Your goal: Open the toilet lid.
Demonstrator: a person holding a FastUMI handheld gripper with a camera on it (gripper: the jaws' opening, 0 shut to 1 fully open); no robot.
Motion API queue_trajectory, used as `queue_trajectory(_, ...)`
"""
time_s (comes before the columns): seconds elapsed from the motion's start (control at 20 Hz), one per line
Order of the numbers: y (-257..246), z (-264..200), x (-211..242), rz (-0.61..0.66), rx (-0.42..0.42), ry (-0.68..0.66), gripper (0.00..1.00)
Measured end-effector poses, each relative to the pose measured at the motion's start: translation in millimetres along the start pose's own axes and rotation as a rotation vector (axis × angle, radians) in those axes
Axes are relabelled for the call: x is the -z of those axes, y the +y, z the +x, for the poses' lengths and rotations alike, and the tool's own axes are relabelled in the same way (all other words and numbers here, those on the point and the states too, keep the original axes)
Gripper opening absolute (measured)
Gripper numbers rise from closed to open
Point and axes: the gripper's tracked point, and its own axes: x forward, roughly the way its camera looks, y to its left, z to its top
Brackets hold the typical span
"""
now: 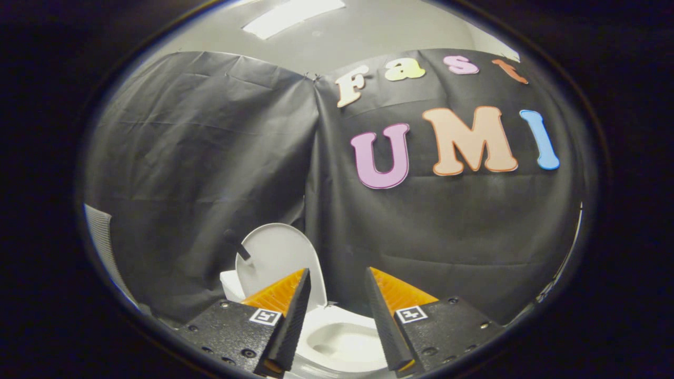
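A white toilet stands against the black cloth wall. Its lid (278,255) is raised upright, leaning back by the tank (230,287). A small dark handle (238,246) sticks out from the lid's left side. The bowl and seat (345,342) lie uncovered below and between my fingers. My gripper (337,276) hangs above the bowl, open, with nothing between its fingers. The left fingertip (300,284) overlaps the lower right part of the lid in the view; whether it touches the lid I cannot tell.
Black cloth walls close in behind and to both sides of the toilet, meeting in a corner seam (313,158) just above the lid. A pale ribbed object (102,242) shows at the far left.
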Motion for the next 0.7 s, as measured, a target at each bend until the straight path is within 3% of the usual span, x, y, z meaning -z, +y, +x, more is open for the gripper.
queue_trajectory(0.4, -83, -70, 24, 0.056, 0.115, 0.041, 0.6)
queue_trajectory(0.7, -110, -96, 49, 0.122, 0.149, 0.041, 0.61)
